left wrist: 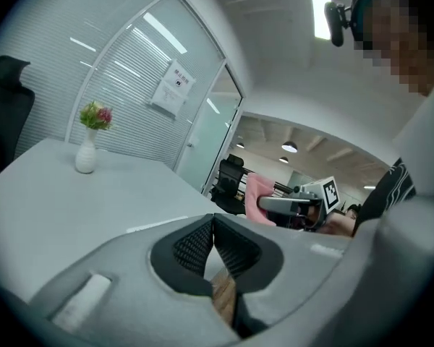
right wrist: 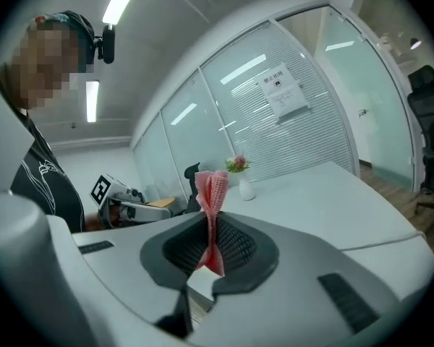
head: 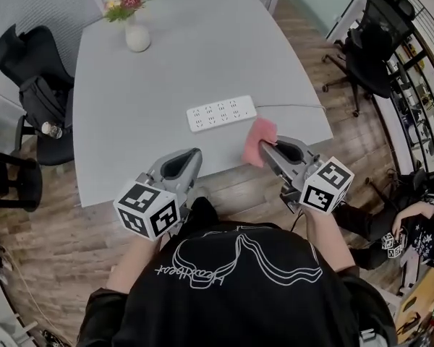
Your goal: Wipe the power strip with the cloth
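A white power strip (head: 221, 113) lies flat near the front edge of the grey table (head: 159, 71), its cord running off to the right. My right gripper (head: 264, 147) is shut on a pink cloth (head: 258, 141), held just over the table's front edge, a short way in front of and right of the strip. In the right gripper view the cloth (right wrist: 212, 210) stands up pinched between the pads. My left gripper (head: 195, 152) hovers at the front edge, left of the cloth, with its jaws shut and nothing between them (left wrist: 213, 246).
A white vase with flowers (head: 134, 27) stands at the table's far left. Black office chairs sit at the left (head: 36, 85) and far right (head: 372, 42). Another person (head: 412, 226) with a gripper is at the lower right. Wooden floor lies below the table's front edge.
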{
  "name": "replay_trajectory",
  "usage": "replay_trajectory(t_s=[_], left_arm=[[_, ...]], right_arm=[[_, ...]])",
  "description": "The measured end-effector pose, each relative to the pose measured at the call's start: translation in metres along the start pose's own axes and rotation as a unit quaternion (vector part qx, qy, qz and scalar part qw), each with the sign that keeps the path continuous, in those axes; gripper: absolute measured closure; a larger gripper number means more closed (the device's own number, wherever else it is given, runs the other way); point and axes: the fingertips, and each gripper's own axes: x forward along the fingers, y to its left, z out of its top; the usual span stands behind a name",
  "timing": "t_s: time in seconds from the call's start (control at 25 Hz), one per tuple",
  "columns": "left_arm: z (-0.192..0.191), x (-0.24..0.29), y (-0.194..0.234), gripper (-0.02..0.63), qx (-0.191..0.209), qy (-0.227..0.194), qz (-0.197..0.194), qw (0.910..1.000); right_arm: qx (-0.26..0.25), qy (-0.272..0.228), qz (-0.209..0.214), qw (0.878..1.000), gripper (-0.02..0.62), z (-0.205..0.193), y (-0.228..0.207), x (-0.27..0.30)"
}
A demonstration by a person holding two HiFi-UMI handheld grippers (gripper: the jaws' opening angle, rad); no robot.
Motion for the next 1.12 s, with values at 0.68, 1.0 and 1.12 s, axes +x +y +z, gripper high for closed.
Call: replay_trajectory(t_s=[0.68,1.0,1.12], left_arm=[[0.004,-0.050,-0.097,0.594,0.046,-0.041,-0.014,0.9980],[0.005,-0.057,-0.106,0.594,0.056,-0.045,-0.018,0.9972],[0.001,-0.059,-0.109,0.594,0.055,-0.046,-0.016,0.9973]], right_arm=[[-0.030,-0.013,0.030,0.999,0.565,-0.006,0.073,-0.061],[-0.043,-0.011,0.025,0.999,0.565,-0.004,0.081,-0.064],[-0.045,-0.008,0.024,0.999,0.565,-0.007,0.084,-0.067]])
